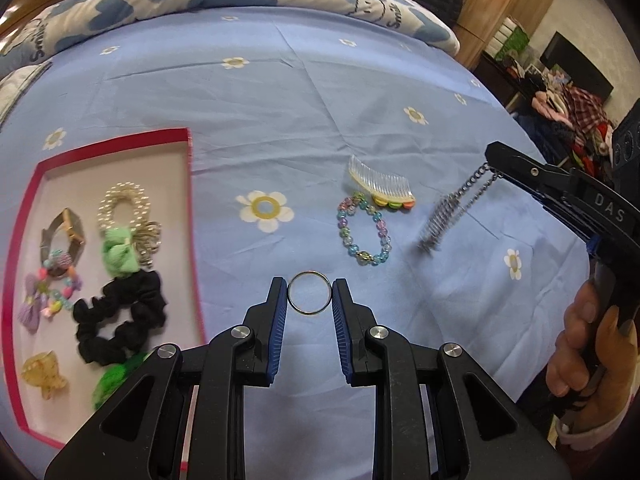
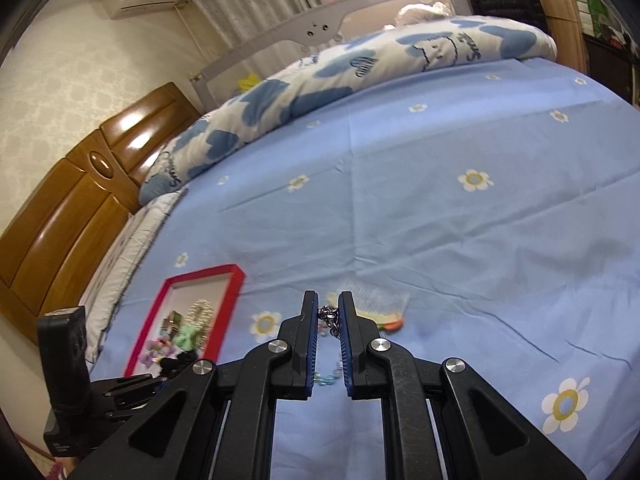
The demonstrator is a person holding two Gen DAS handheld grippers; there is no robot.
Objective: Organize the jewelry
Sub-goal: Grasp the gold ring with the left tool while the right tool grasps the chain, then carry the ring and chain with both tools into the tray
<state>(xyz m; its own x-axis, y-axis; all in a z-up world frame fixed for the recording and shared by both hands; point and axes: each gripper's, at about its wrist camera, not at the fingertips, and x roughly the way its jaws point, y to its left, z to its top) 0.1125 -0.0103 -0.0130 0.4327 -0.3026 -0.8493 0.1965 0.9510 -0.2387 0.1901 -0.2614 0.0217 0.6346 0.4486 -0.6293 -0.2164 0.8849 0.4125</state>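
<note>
On the blue flowered bedsheet [image 1: 320, 112], the left gripper [image 1: 310, 294] is pinching a thin silver ring [image 1: 310, 276] and the right gripper [image 2: 328, 312] is clamping a dangling silver chain [image 1: 460, 204], both seemingly bound for the red-rimmed tray [image 1: 188, 184] near the sheet's left edge.

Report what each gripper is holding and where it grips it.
Left gripper: metal ring, pinched across its rim between the fingers. Right gripper: chain, clamped at its top, rest dangling.
</note>
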